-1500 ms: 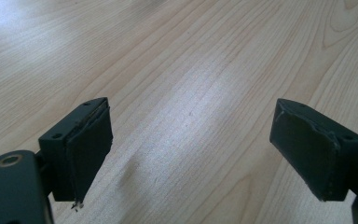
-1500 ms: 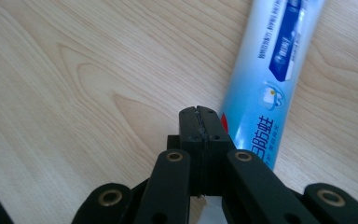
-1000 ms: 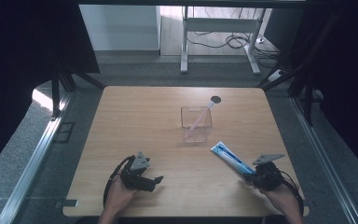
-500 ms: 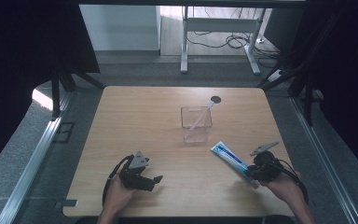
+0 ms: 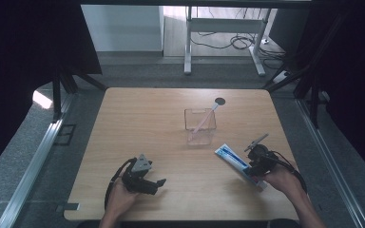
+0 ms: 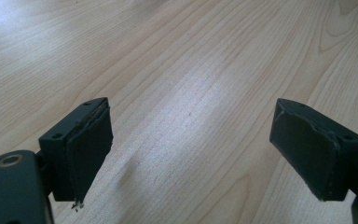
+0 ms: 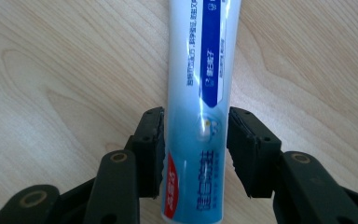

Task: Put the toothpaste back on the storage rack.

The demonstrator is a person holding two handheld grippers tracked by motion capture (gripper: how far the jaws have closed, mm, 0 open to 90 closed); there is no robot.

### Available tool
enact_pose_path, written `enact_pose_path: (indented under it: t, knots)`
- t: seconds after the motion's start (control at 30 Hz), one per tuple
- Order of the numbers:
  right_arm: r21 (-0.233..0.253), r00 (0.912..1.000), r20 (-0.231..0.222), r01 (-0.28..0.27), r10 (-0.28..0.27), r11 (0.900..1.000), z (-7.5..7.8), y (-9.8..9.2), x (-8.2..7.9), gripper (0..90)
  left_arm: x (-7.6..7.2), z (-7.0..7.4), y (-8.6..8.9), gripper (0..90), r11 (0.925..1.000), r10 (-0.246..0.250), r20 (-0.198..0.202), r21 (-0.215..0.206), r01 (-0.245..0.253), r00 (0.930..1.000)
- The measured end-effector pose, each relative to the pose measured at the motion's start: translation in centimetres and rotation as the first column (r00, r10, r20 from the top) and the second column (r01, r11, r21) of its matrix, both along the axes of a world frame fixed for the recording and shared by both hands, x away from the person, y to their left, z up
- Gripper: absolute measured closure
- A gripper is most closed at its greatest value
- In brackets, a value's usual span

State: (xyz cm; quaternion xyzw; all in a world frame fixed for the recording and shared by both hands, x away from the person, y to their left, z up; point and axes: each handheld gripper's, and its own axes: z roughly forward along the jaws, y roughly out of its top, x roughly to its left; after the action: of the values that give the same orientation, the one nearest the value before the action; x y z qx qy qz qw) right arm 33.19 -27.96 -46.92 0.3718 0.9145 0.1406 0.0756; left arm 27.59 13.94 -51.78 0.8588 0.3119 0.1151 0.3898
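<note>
Right gripper (image 7: 195, 149) sits at the near right of the table (image 5: 138, 123), jaws either side of the toothpaste tube (image 7: 200, 93). Both pads look pressed on the tube's sides near its lower end, so it reads as closed on the tube. The tube lies flat on the wood. The right gripper view gives the tube print, blue panel and red patch near the bottom; the high view gives the tube (image 5: 235, 159) as just a white and blue strip angled up-left from the right gripper (image 5: 258, 164), with a hand behind it.

Left gripper (image 6: 191, 154) is spread wide, nothing between the jaws, bare wood grain under them. In the high view the left gripper (image 5: 145, 183) is at the near left, low over the table, held by a hand, well apart from the tube.

Farther back, mid table, the high view has a clear container (image 5: 200, 126), upright, with a pinkish stick-like item (image 5: 204, 119) leaning in it, top end sticking out toward the far right. Cannot tell exactly what that item is. The tube lies near the container, just right of its near side, not touching.
</note>
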Motion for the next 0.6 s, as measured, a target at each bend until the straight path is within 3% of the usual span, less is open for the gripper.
enact_pose_path:
  t: [0.3, 0.6]
  knots:
    - [-0.063, 0.9987, -0.044, -0.029, 0.026, 0.998, -0.8, 1.3, 1.5, 55.3, 0.1, -0.1, 0.0, 13.3, 1.0000, -0.007, -0.005, 0.007, 0.007, 1.0000]
    - [-0.096, 0.9962, -0.087, -0.017, 0.009, 0.995, -2.0, 2.1, 2.6, 49.8, 0.1, -0.2, -0.2, 13.3, 0.9998, -0.016, -0.011, 0.012, 0.016, 0.9998]
